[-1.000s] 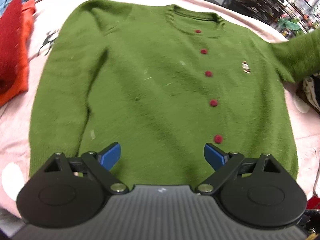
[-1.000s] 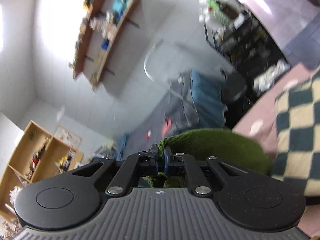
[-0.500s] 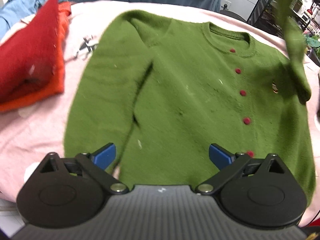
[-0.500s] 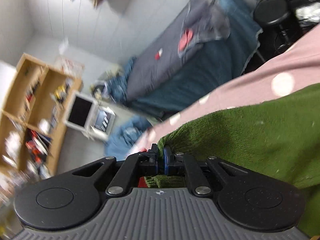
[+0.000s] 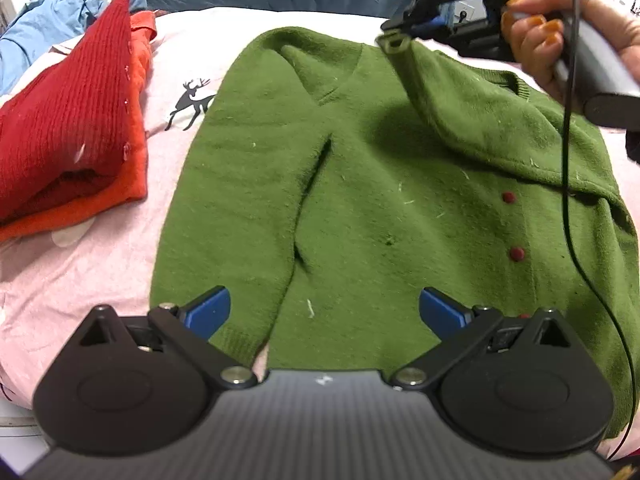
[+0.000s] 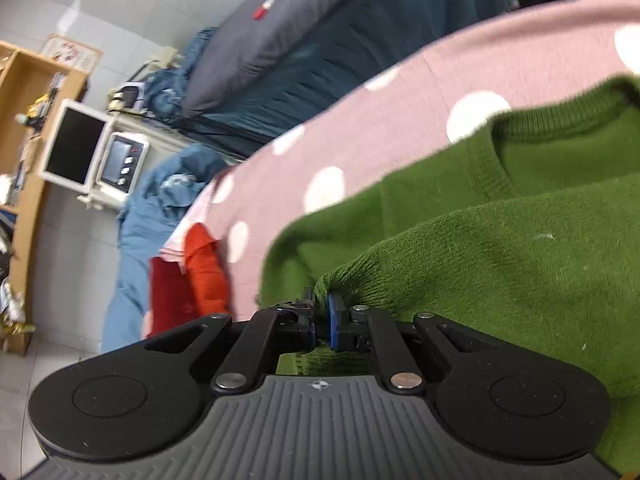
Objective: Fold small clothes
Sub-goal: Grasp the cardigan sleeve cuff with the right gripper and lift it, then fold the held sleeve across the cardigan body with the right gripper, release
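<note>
A green cardigan [image 5: 360,184] with dark red buttons [image 5: 517,253] lies flat on a pink polka-dot bedcover [image 5: 72,280], its hem toward the near edge and its neckline toward the far edge. The left tongs [image 5: 325,311] hover over the hem with the blue pads [image 5: 208,310] spread wide and nothing between them; a second ago they stood a little narrower, and the view has since slid toward the left sleeve [image 5: 224,208], which lies straight along the body.

The right tongs [image 6: 321,322] are pinched on the ribbed cuff [image 6: 348,280] of the right sleeve [image 5: 472,112], the jaws just starting to ease apart with the knit still between them. A second ago that sleeve was held up and off to the side, with only room walls and shelves behind the tongs. Now it has been carried across the chest: it drapes diagonally from the right shoulder toward the left shoulder, covering the upper buttons and the small chest badge seen earlier. The person's hand [image 5: 568,28] grips the tool near the far edge of the bed.

A folded red sweater [image 5: 68,136] on an orange garment [image 5: 132,152] sits by the left edge, beside a deer print [image 5: 192,100].
</note>
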Action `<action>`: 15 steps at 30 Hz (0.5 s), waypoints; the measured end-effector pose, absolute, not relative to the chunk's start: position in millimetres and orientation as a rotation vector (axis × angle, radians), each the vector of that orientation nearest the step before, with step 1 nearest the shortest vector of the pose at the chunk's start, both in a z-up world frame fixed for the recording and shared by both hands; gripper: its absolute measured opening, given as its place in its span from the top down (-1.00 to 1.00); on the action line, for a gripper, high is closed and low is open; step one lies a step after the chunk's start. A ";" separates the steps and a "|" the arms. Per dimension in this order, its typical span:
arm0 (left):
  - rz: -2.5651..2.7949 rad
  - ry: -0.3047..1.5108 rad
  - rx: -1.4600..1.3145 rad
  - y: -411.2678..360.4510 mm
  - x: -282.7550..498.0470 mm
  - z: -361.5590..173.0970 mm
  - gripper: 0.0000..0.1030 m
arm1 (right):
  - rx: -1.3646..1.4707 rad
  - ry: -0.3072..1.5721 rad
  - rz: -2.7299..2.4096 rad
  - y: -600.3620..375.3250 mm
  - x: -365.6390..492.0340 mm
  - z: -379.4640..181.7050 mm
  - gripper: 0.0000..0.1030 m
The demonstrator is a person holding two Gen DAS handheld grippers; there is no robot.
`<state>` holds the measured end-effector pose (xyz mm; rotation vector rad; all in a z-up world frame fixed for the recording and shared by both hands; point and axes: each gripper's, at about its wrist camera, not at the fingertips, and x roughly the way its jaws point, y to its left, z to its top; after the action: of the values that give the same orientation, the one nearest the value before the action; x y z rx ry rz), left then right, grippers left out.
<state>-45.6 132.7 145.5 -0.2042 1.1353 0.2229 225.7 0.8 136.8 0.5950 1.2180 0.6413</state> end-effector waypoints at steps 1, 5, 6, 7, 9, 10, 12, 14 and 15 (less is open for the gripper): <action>0.226 1.137 -0.208 134.7 -44.1 144.5 -0.99 | 0.613 1.224 0.646 -0.6 225.6 133.0 0.67; 0.221 1.140 -0.212 140.1 -33.6 143.0 -0.99 | 0.709 1.236 0.702 -8.9 222.6 129.3 0.03; 0.220 1.130 -0.207 140.5 -30.2 144.0 -0.99 | 0.693 1.225 0.693 -9.9 221.8 131.5 -0.21; 0.220 1.111 -0.197 140.1 -26.2 146.1 -0.99 | 0.659 1.200 0.682 -17.0 219.2 137.0 -0.26; 0.209 1.059 -0.177 138.4 -17.4 150.8 -0.99 | 0.564 1.118 0.666 -32.4 212.5 149.4 -0.24; 0.203 1.033 -0.169 137.3 -11.5 153.3 -0.99 | 0.502 1.085 0.645 -41.9 209.7 155.3 -0.17; 0.187 0.988 -0.166 134.0 3.8 157.3 -0.96 | 0.345 1.036 0.592 -67.3 203.7 164.6 -0.07; 0.162 0.971 -0.177 130.6 25.9 156.4 -0.73 | 0.159 0.988 0.539 -90.8 194.3 167.7 -0.03; 0.153 0.975 -0.181 128.4 38.4 154.5 -0.65 | 0.069 0.966 0.507 -104.3 188.1 166.7 0.00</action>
<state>38.4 128.4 154.5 -0.1812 0.9751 0.1532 188.1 -104.3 166.7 0.0692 0.9656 0.5068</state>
